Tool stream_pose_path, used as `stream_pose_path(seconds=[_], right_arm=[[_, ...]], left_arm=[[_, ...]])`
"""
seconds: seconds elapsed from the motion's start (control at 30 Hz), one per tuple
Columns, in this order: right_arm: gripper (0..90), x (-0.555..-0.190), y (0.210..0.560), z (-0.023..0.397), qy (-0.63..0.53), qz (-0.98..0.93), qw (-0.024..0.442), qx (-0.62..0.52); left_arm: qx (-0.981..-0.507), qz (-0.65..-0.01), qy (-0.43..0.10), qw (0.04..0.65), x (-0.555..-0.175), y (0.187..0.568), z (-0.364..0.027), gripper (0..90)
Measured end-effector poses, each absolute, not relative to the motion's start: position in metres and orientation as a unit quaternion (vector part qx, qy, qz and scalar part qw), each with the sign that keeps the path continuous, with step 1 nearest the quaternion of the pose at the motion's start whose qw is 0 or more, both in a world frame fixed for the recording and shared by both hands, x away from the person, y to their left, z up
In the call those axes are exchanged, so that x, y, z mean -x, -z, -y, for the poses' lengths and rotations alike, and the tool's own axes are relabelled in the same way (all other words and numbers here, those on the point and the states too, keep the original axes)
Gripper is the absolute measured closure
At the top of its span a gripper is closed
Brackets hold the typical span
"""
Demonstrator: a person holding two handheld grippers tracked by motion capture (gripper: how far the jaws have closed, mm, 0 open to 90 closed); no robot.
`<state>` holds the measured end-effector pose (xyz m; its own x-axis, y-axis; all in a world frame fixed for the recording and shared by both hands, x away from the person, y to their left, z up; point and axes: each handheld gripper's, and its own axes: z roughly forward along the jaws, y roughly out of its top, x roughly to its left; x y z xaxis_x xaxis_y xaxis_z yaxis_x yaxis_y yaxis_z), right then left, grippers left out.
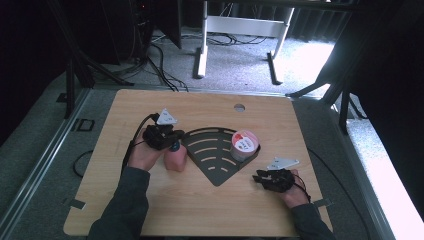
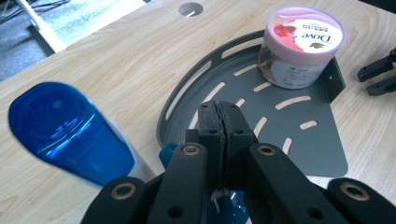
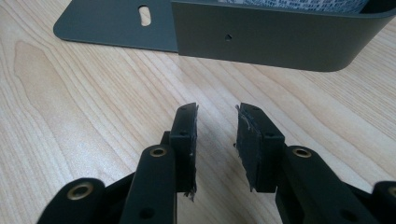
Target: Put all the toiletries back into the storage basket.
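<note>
A dark grey fan-shaped shelf tray (image 1: 212,165) with slots lies mid-table. On its right corner stands a pink Dove jar (image 1: 243,144) with its lid on. My left gripper (image 1: 174,137) hovers at the tray's left edge, its pads (image 2: 214,122) pressed together with nothing between them. Just beside it stands a pink bottle (image 1: 176,159) with a blue cap (image 2: 65,128). My right gripper (image 1: 258,177) rests low by the tray's right side, open, with bare wood between its pads (image 3: 186,135). The tray's wall (image 3: 261,39) is straight ahead of it.
The wooden table (image 1: 200,210) has a round cable hole (image 1: 239,107) near its far edge. In the left gripper view the jar (image 2: 301,46) sits at the tray's (image 2: 299,140) far corner. Cables and desk legs lie on the floor beyond.
</note>
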<state>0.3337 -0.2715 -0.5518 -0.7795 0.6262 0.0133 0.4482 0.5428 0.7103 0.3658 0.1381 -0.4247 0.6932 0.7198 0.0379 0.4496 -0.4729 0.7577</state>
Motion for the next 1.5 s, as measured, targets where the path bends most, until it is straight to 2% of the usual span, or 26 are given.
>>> stream_pose_path(seconds=[0.33,0.43,0.6,0.87,0.9,1.03,1.3,1.5], right_arm=[[68.0,-0.334,0.552,0.272,-0.365,-0.87,0.122,-0.309],[67.9,-0.334,0.552,0.272,-0.366,-0.87,0.121,-0.309],[67.8,-0.334,0.552,0.272,-0.366,-0.87,0.12,-0.308],[66.8,-0.334,0.552,0.272,-0.366,-0.87,0.119,-0.308],[66.7,-0.334,0.552,0.272,-0.367,-0.87,0.119,-0.309],[66.4,-0.334,0.552,0.272,-0.367,-0.87,0.118,-0.308],[66.1,-0.334,0.552,0.271,-0.367,-0.87,0.118,-0.308],[66.0,-0.334,0.552,0.271,-0.367,-0.87,0.117,-0.308]], left_arm=[[-0.838,-0.354,-0.179,0.374,-0.358,0.423,-0.146,86.8],[-0.838,-0.348,-0.181,0.378,-0.357,0.423,-0.147,81.8],[-0.828,-0.345,-0.176,0.406,-0.351,0.42,-0.155,66.5],[-0.821,-0.342,-0.183,0.419,-0.343,0.418,-0.173,57.2],[-0.82,-0.345,-0.188,0.416,-0.342,0.419,-0.174,50.2],[-0.822,-0.347,-0.189,0.409,-0.341,0.423,-0.175,42.5],[-0.823,-0.353,-0.167,0.412,-0.346,0.436,-0.176,34.5],[-0.828,-0.352,-0.152,0.41,-0.351,0.445,-0.176,34.0]])
